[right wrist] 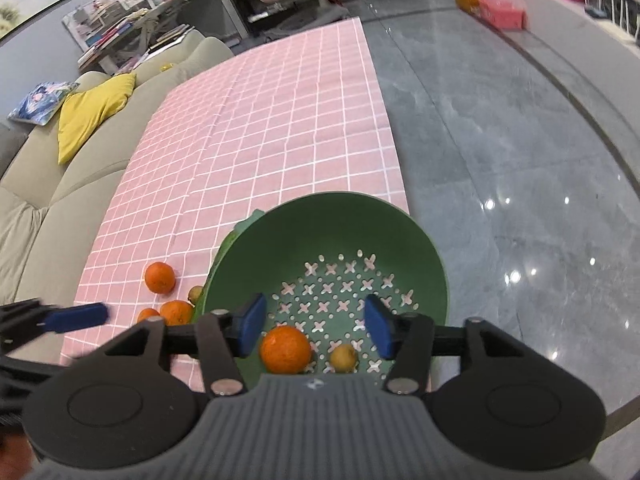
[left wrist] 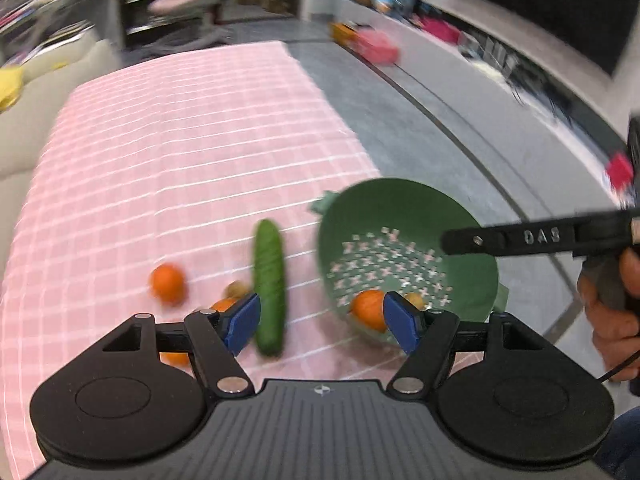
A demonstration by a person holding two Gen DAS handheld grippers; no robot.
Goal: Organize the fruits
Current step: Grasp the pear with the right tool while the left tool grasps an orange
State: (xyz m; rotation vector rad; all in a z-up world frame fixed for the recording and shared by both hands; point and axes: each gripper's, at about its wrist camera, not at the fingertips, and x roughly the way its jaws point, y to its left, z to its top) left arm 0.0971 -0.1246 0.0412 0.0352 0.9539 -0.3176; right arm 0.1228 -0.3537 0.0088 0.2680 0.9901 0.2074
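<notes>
A green colander stands at the near right corner of the pink checked cloth. It holds an orange and a small yellow-brown fruit. A cucumber lies left of the colander. Loose oranges and a small brownish fruit lie further left. My left gripper is open and empty, above the cucumber and the colander's near rim. My right gripper is open and empty over the colander.
A beige sofa with a yellow cushion runs along the cloth's left side. Grey tiled floor lies to the right. Pink and orange boxes sit far back on the floor. The left view is motion-blurred.
</notes>
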